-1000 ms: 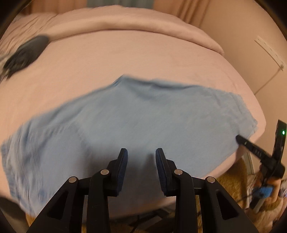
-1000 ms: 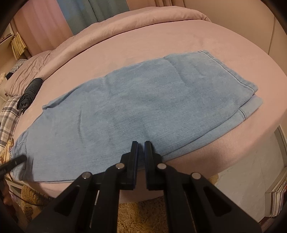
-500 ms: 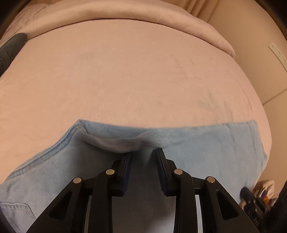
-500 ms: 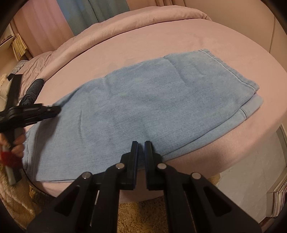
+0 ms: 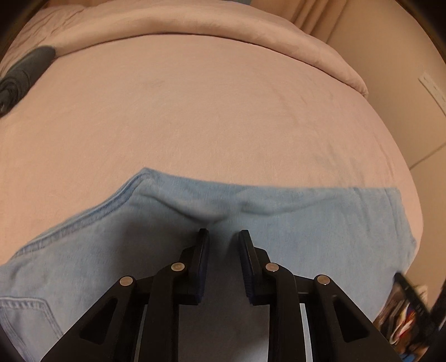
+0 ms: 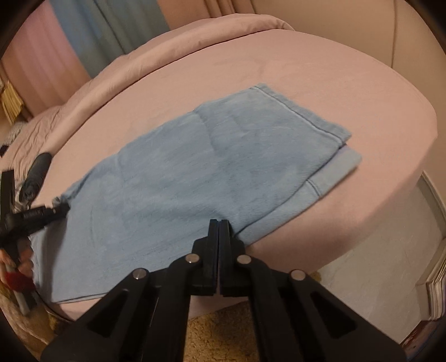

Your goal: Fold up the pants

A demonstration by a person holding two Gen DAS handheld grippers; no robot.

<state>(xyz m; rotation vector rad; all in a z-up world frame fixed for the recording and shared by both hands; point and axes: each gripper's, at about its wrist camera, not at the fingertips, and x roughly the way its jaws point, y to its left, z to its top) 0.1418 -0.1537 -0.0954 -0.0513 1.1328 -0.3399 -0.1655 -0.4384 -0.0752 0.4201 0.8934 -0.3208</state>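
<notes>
Light blue denim pants (image 6: 200, 172) lie folded lengthwise on the pink bed (image 6: 348, 92), hems at the right. In the left wrist view the pants (image 5: 306, 231) fill the lower half. My left gripper (image 5: 222, 233) is open, its pads just over a bunched ridge at the pants' far edge; it also shows at the pants' left end in the right wrist view (image 6: 60, 208). My right gripper (image 6: 219, 224) is shut at the pants' near edge. Whether cloth is pinched between its pads is hidden.
A dark rolled garment (image 5: 22, 75) lies at the far left of the bed, also seen in the right wrist view (image 6: 36, 172). A folded pink duvet (image 5: 209, 25) runs along the back. A tan rug (image 6: 217, 334) lies below the bed's front edge.
My left gripper dropped from above the pants to their far edge, then backed off slightly from the ridge. My right gripper stayed shut and moved closer over the pants.
</notes>
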